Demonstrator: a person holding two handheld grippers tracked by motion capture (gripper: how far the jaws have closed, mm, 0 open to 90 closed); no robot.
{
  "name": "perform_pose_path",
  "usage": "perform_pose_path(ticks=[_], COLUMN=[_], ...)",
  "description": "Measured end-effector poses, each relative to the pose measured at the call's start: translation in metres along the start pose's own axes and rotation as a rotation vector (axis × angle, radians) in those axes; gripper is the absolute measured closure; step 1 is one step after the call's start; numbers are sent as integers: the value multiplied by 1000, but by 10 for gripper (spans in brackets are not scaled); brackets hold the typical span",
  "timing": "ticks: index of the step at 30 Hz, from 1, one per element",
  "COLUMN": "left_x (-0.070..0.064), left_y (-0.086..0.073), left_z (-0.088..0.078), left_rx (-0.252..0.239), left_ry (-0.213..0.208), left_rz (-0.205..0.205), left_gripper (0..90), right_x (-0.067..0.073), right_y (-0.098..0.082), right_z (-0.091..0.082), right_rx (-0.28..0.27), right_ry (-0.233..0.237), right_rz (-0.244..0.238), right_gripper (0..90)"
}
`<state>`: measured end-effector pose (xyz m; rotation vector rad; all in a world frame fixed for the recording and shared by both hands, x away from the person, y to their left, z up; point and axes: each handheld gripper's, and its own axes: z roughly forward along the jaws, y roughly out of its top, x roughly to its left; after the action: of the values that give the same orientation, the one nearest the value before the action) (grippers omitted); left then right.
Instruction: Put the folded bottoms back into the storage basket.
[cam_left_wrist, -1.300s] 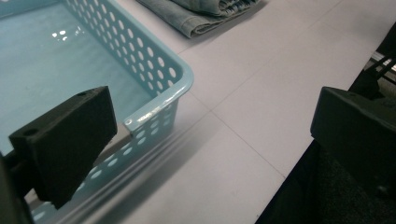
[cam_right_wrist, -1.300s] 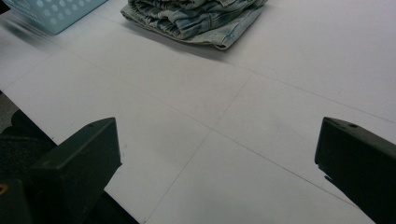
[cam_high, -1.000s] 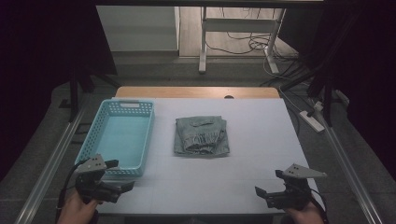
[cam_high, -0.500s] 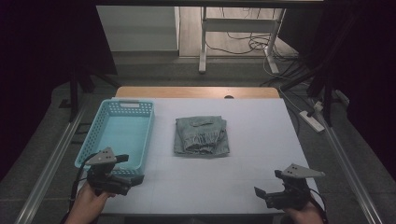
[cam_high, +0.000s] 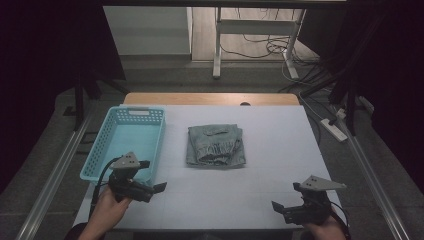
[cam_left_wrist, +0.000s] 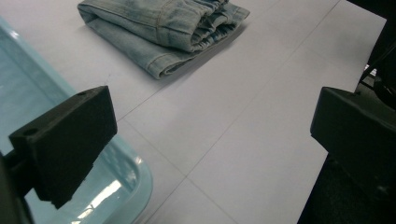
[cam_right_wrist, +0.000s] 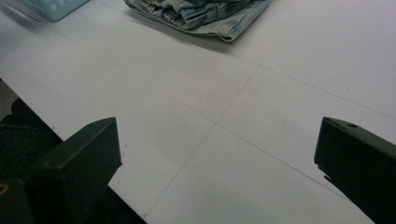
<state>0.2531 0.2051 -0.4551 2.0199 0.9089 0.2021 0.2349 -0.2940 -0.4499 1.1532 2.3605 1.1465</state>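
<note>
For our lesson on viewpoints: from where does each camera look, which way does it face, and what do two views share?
High view: above the near edge, facing forward and down; left tongs, right tongs and both hands show.
Left gripper view: low by the basket, between open jaws.
Right gripper view: low at the near edge, between open jaws.
All share the folded jeans.

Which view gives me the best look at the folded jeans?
The high view: the whole folded jeans lie unobstructed mid-table. The left gripper view shows most of them, closer and cropped at the top; the right gripper view catches one edge.
</note>
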Motion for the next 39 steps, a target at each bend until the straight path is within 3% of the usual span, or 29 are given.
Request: perform_pose_path(ticks=[4, 11, 26, 39], left_x=[-1, -4, -6, -2], left_y=[5, 15, 29, 45], left_z=[7, 22, 50, 80], left_rx=[-1, -8, 17, 24], left_ry=[-12, 2, -11, 17], left_rz=[-10, -1, -5, -20], left_gripper=[0, 0, 5, 12], right_x=[0, 1, 2, 3], right_y=[0, 0, 0, 1], right_z=[0, 0, 1, 1], right_rx=[5, 7, 7, 14], right_ry=[0, 0, -1, -2], right_rz=[-2, -6, -23, -33], right_gripper=[8, 8, 8, 8])
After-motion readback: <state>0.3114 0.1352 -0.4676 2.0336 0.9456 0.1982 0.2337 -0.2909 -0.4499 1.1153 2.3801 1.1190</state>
